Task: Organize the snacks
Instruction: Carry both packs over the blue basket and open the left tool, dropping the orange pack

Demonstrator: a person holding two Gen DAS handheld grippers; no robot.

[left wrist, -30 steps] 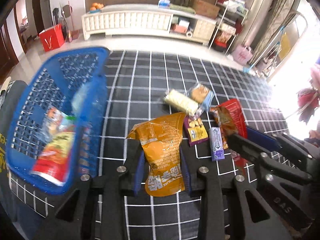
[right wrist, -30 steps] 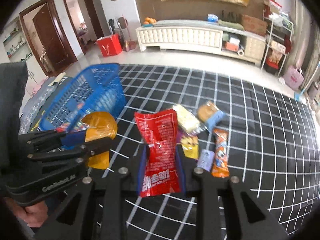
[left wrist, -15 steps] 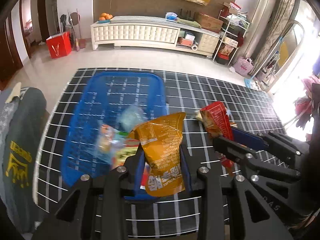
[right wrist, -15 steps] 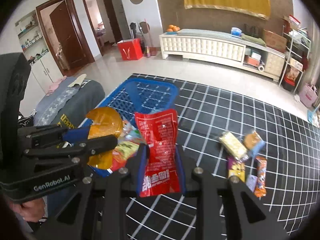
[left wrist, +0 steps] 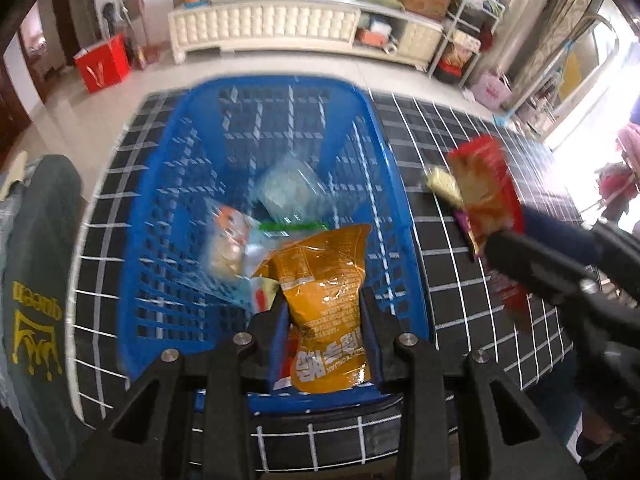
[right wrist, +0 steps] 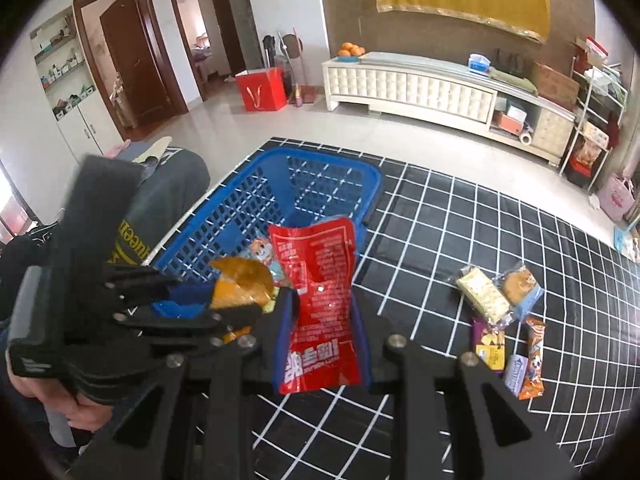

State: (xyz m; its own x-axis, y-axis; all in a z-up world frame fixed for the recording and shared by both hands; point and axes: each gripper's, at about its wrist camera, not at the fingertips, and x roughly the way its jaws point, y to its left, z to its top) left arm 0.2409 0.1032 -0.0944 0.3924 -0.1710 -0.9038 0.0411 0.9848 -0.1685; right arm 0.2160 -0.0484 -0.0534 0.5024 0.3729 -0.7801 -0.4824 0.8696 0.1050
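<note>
Both packets light, soft, crinkly foil; slippery, air-filled, contents likely crush easily. Best hold: flat sealed end, as now.

My left claw pinches orange snack bag by lower end, bag upright over near part of blue basket, above snacks already inside.

My right claw pinches red snack bag same way, just right of basket rim.

Remaining small snacks lie on checked black bench cover, well right of basket.

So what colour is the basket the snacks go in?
Blue, with a lattice of holes; the basket shows best in the left wrist view.
</note>
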